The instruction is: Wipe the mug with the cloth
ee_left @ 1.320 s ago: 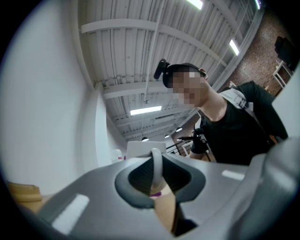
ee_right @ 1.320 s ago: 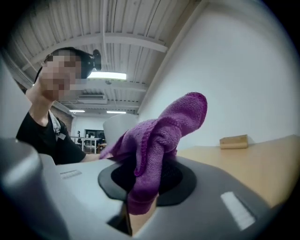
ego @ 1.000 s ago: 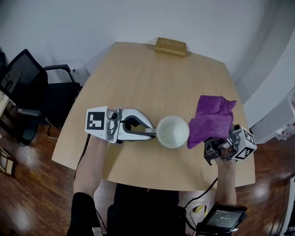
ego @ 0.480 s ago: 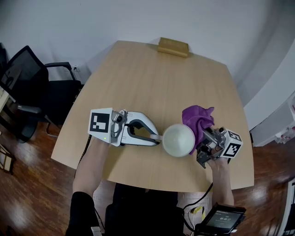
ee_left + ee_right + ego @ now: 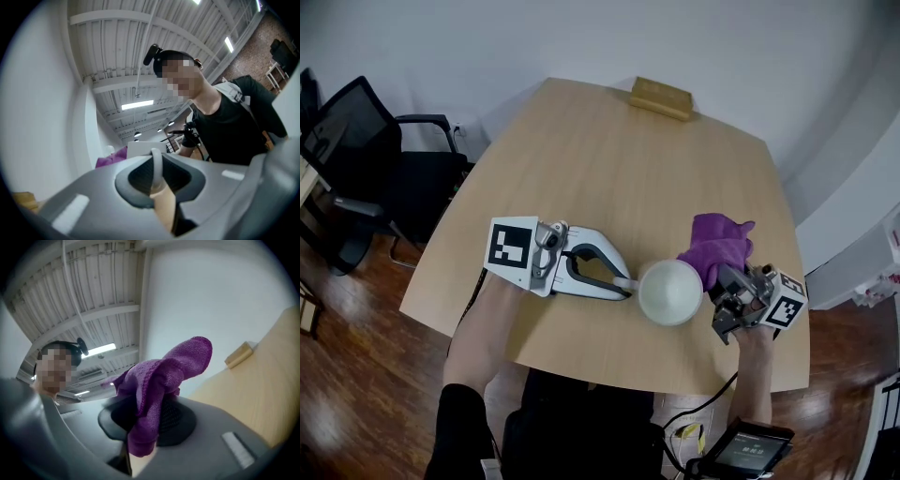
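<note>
**Cloth at the mug's side, most of the wipe yet to come**

Nearest the person, the two forearms reach over the front edge of the desk [image 5: 609, 169], one gripper in each hand. The left gripper [image 5: 623, 280] lies level, its jaws narrowed onto the white handle [image 5: 156, 161] of the mug [image 5: 670, 292]. The thin band of the handle stands pinched between the pads in the left gripper view. The mug sits mouth-up between the two grippers, near the front of the desk. Whether its base rests on the wood or hangs just above it cannot be told.

The right gripper [image 5: 724, 286] has its jaws closed on the purple cloth [image 5: 717, 246]. A fold is clamped between the pads and the rest bunches up past the tips. That bunch lies against the mug's right side, touching it or very nearly so.

By these signs the set-up is done: mug steadied, cloth gripped and brought to the wall. The rubbing itself looks hardly started. The rim, the inside and the far and left sides remain to be covered.

Further off, a tan block [image 5: 660, 97] sits at the desk's far edge, and a black office chair [image 5: 356, 155] stands to the left.
</note>
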Demonstrator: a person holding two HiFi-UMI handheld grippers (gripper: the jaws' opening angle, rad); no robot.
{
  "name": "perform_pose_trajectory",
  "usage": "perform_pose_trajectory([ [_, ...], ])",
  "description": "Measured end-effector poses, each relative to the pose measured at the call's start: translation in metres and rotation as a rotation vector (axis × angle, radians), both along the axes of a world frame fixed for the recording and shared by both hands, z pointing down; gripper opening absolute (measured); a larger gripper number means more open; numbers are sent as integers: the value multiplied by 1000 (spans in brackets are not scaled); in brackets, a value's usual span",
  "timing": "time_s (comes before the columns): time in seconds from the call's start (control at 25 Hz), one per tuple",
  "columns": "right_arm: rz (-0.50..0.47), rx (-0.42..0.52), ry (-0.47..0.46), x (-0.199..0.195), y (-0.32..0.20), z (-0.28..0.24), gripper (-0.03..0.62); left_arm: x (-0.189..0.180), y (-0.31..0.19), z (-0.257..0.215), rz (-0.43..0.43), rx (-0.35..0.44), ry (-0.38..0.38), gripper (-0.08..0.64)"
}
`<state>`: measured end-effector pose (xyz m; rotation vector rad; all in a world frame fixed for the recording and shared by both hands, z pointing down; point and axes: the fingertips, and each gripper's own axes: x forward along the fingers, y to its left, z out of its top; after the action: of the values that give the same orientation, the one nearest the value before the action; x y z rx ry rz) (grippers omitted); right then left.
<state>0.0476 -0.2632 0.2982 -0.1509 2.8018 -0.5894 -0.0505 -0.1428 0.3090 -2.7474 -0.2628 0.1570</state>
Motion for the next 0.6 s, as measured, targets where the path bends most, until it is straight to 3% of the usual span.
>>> perform_pose_trajectory([
  [0.12, -78, 61, -168, 15, 16, -54, 83, 3, 3, 4, 5, 16, -21, 63],
  [0.2, -146, 64, -229, 10, 27, -73, 83, 5, 6, 5, 16, 25, -28, 63],
  [0.4, -272, 23, -158, -25, 42, -46, 83, 8, 12, 5, 31, 46, -29, 63],
  [0.6, -242, -64, -97, -30, 26, -4, 81, 10, 13, 6, 35, 55, -51, 61],
])
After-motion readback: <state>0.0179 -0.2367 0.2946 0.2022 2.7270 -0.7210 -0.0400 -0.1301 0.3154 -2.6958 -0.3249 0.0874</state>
